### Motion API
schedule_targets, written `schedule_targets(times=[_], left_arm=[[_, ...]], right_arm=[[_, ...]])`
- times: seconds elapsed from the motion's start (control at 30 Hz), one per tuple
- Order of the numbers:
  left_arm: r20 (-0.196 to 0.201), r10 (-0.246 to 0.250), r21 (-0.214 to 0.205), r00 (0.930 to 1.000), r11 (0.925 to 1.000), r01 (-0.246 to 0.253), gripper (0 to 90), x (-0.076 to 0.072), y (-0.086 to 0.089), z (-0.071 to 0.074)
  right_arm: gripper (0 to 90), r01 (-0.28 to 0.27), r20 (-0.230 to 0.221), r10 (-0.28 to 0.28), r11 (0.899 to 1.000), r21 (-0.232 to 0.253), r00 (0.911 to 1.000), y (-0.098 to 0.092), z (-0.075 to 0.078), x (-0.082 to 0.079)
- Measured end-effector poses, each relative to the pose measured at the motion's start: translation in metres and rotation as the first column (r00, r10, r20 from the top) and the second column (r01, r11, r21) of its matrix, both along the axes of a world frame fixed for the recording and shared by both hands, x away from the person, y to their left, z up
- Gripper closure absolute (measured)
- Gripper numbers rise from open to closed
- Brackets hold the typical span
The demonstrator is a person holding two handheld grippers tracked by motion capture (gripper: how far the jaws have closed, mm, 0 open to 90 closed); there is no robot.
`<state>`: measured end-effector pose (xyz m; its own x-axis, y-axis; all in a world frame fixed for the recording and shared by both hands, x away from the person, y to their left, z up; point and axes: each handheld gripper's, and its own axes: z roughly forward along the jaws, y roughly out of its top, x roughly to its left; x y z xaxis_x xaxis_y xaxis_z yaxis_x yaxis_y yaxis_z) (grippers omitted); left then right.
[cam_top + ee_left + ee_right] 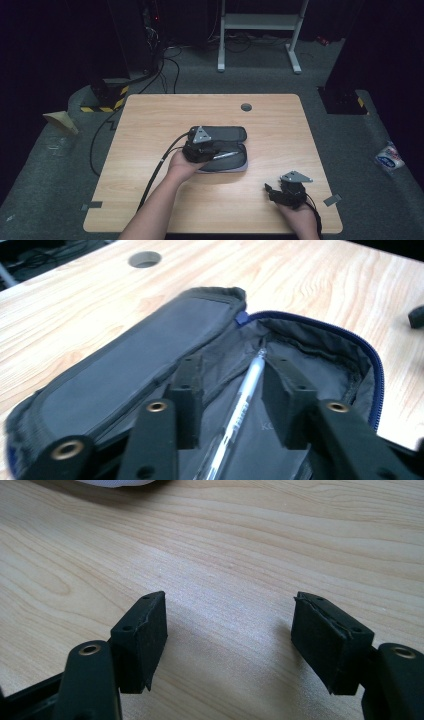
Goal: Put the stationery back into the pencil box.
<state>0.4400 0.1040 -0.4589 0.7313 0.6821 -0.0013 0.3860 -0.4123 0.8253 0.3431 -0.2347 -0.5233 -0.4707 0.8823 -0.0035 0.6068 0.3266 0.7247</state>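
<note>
Light wooden table [150, 165] bears an open dark pencil case [227, 136]

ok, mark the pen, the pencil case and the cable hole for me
pen [248, 390], left gripper view, on the clear barrel between the jaws.
pencil case [130, 365], left gripper view, on the grey inside of the open flap.
cable hole [246, 107], high view, on its centre near the table's far edge.

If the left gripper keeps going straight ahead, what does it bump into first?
Probably the pen lying between its open jaws, inside the open pencil case. Beyond that comes the case's grey lining; depth is hard to judge.
</note>
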Motion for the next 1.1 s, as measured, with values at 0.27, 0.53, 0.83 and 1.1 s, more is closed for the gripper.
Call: schedule_targets(times=[0.27,0.53,0.83,1.1], left_arm=[[-0.044,0.058,-0.081,0.9973,0.9948,-0.062,45.5,-0.016,0.032,-0.004],[-0.062,0.128,-0.113,0.9898,0.9845,-0.134,38.0,-0.038,0.074,-0.013],[-0.095,0.267,-0.023,0.9591,0.9626,-0.270,23.6,-0.067,0.127,-0.038],[-0.096,0.339,0.111,0.9360,0.9381,-0.328,13.3,-0.107,0.154,-0.057]], right_arm=[[30.4,0.000,-0.001,0.000,1.000,-0.001,1.0000,0.000,0.000,0.000],[30.5,0.000,0.000,0.000,1.000,-0.004,1.0000,0.000,0.000,0.000],[30.5,0.000,0.000,0.000,1.000,-0.004,1.0000,0.000,0.000,0.000],[30.5,-0.001,0.001,0.001,1.000,-0.004,1.0000,0.000,0.000,-0.001]])
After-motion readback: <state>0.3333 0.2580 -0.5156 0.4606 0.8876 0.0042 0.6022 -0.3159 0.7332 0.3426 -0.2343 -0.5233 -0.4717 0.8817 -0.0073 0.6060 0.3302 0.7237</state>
